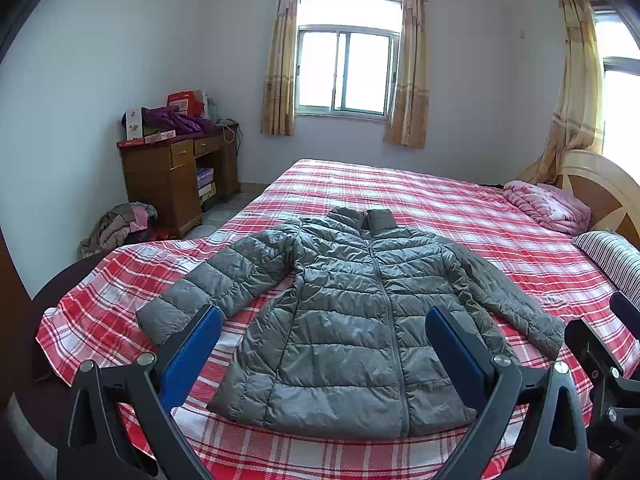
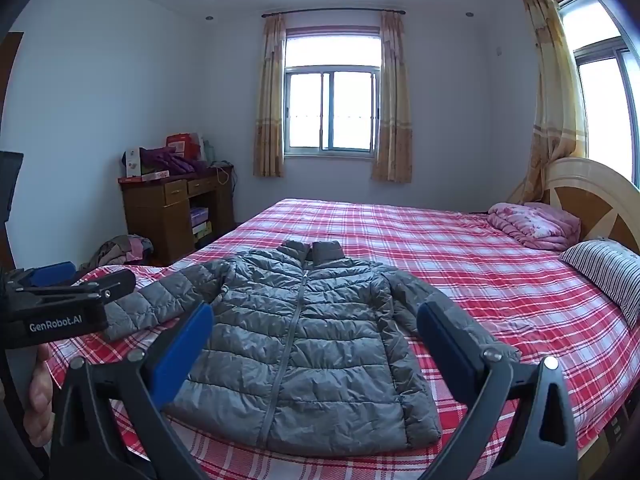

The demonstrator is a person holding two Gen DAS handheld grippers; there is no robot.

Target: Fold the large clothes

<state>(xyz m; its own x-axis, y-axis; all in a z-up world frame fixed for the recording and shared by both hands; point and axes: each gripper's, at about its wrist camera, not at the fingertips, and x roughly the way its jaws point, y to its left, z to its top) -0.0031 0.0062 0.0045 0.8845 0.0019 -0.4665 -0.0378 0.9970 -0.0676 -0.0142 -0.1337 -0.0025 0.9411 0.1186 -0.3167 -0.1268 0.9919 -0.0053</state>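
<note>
Hovering, both: neither tool touches fabric.
Left gripper (image 1: 324,344): jaws spread to full width, nothing between the blue pads, black arms at lower frame of the left wrist view.
Right gripper (image 2: 314,338): same, fully released, empty; lower frame of the right wrist view.
Cross-view: left gripper's black body, lettered "GenRobot.AI", at left edge of the right wrist view, a hand (image 2: 40,396) below it.
Jacket (image 1: 352,320): grey quilted puffer, shiny crinkled shell, horizontal stitch channels, zip closed, collar up; laid flat face-up at frame centre, both sleeves angled outward, hem toward the cameras.
Bed sheet (image 1: 460,208): red-and-white plaid, flat weave, light wrinkles.
Upper right: pink folded quilt (image 1: 548,206), striped pillow (image 1: 612,256), curved wood headboard (image 1: 600,184).
Left of frame: brown wooden desk (image 1: 172,176), cluttered top.
</note>
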